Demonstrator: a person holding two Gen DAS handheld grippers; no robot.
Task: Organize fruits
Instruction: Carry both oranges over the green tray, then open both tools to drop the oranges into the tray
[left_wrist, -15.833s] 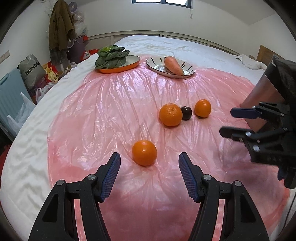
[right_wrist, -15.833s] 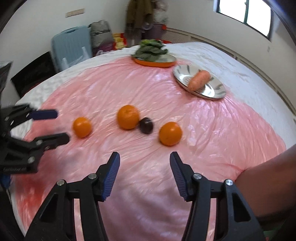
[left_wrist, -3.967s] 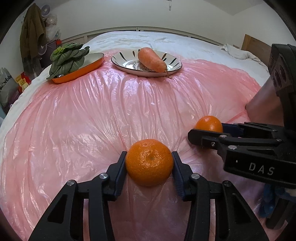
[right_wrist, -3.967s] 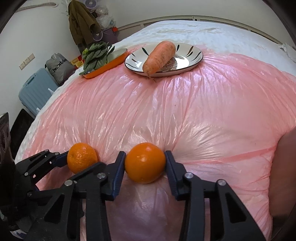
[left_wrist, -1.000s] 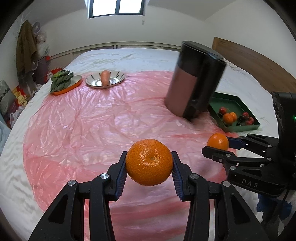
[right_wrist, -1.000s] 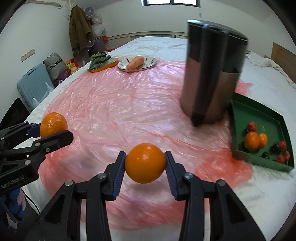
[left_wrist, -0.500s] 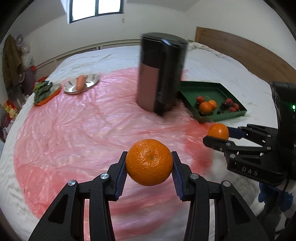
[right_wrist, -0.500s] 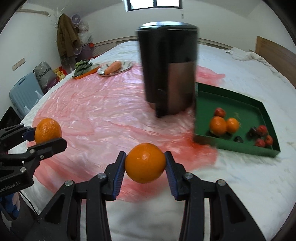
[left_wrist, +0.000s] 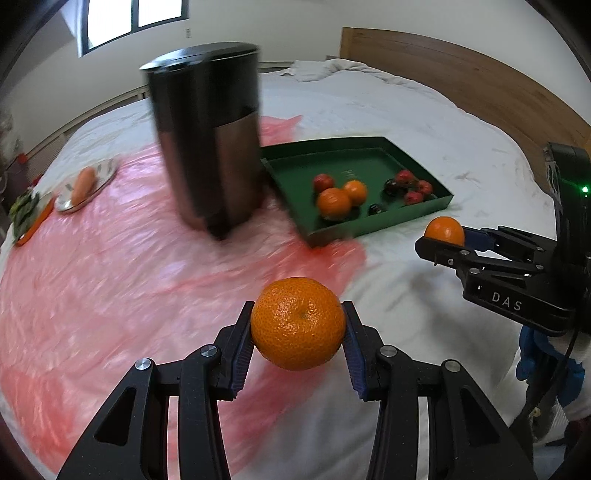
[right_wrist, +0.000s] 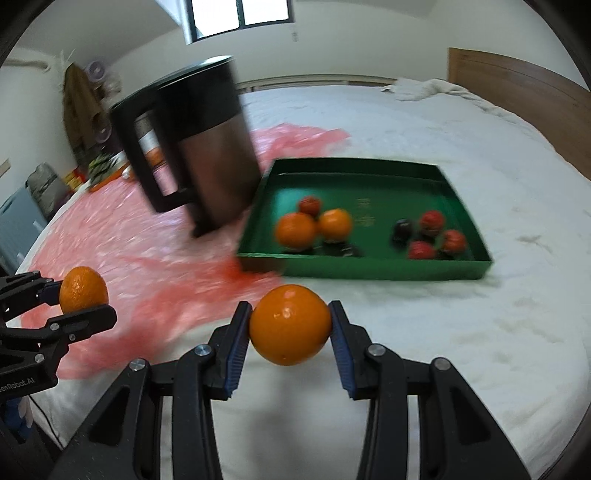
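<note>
My left gripper (left_wrist: 298, 332) is shut on a bumpy orange (left_wrist: 298, 323), held in the air above the pink plastic sheet's edge. My right gripper (right_wrist: 290, 330) is shut on a smoother orange (right_wrist: 290, 325) over the white bedding. Each gripper also shows in the other's view: the right gripper (left_wrist: 443, 240) with its orange (left_wrist: 444, 229) at the right, the left gripper (right_wrist: 79, 301) with its orange (right_wrist: 83, 288) at the left. Ahead lies a green tray (right_wrist: 369, 275) holding two oranges (right_wrist: 296, 229), red fruits (right_wrist: 432, 220) and dark ones. In the left wrist view the green tray (left_wrist: 369, 225) sits at upper right.
A tall black and brown jug (right_wrist: 192, 158) with a handle stands just left of the tray; in the left view the jug (left_wrist: 210, 147) is upper middle. A carrot on a plate (left_wrist: 83, 182) and greens on an orange dish (left_wrist: 26, 214) lie far left. A wooden headboard (left_wrist: 480, 85) runs behind.
Both grippers have swung to the right with their oranges. The jug has slid left in both views, and the green tray has come nearer and more central.
</note>
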